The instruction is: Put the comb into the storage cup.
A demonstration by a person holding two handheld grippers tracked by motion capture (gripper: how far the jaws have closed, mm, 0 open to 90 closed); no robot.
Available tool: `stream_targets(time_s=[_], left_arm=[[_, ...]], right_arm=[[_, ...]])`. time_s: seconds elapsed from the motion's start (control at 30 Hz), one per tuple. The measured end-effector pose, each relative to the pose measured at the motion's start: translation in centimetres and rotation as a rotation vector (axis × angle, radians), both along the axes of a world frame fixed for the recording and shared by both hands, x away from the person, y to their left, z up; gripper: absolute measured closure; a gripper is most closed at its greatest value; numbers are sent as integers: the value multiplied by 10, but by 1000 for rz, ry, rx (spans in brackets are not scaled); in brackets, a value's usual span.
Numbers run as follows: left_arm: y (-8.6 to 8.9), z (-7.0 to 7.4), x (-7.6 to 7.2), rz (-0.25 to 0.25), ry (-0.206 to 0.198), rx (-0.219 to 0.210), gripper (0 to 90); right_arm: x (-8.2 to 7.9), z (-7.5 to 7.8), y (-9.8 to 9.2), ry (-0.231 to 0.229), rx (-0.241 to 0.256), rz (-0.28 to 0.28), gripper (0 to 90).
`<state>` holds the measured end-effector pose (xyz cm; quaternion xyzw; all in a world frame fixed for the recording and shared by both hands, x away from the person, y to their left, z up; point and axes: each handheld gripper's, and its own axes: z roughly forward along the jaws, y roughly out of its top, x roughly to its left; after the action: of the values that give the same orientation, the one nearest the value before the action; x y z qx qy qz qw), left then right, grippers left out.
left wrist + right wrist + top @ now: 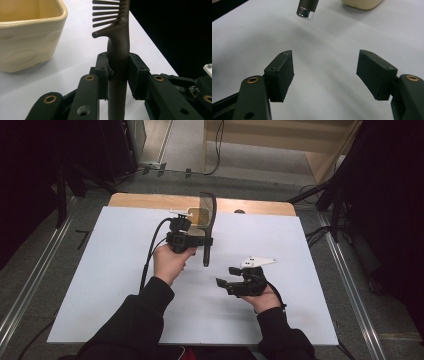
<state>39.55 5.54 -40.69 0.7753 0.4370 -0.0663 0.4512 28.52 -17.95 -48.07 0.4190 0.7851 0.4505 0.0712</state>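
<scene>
Comb (117, 37) is clamped by its handle in the left gripper (118, 75), lifted just beside the cream bowl (27, 37) but not yet placed, while the right gripper (325, 72) is held wide open, empty.

No readable text, no labels, no brand marks, no numbers or signs on anything (comb (119, 37), cream bowl (30, 35), white tabletop (115, 270) all unmarked)

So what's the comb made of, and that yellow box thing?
The comb looks like matte dark plastic, moulded in one piece with its teeth; the end of its handle wears a shiny cap, probably metal. The yellow box looks like glazed ceramic, thick-walled and softly glossy, though it could be plastic.
</scene>
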Motion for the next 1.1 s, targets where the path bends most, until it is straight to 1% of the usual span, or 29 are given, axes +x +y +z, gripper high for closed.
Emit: stream_targets(time_s=[0.17,0.3,0.37,0.4,0.5,0.53,0.57,0.6,0.7,0.77,0.87,0.93,1.0,1.1], left_arm=[[1,1,0,0,-3,-7,728],[1,2,0,-1,-8,-7,728],[1,2,0,0,-6,-10,729],[1,1,1,2,-6,-10,728],[1,1,1,3,-7,-9,728],[1,1,1,3,-7,-10,728],[0,1,1,2,-7,-11,728],[0,2,1,0,-8,-7,728],[0,2,1,1,-11,-6,729],[0,3,1,3,-10,-10,728],[0,3,1,-5,-8,-20,728],[0,4,2,-15,-15,-36,728],[-1,6,3,-14,-18,-53,728],[-2,8,5,-20,-31,-52,728]], right_arm=[[1,2,-6,-4,-39,32,280],[1,4,-13,-6,-60,54,276],[0,6,-16,-14,-71,52,273],[-1,6,-22,-20,-90,55,265],[-2,6,-26,-16,-100,57,257],[-4,6,-29,-19,-117,62,252],[-4,6,-29,-19,-117,62,252],[-5,7,-31,-20,-127,64,249],[-8,7,-36,-19,-122,69,245],[-11,6,-39,-25,-129,70,245],[-14,5,-43,-19,-136,71,245],[-16,5,-45,-20,-132,79,244],[-18,4,-46,-14,-121,79,244],[-21,4,-49,-15,-121,86,244]])
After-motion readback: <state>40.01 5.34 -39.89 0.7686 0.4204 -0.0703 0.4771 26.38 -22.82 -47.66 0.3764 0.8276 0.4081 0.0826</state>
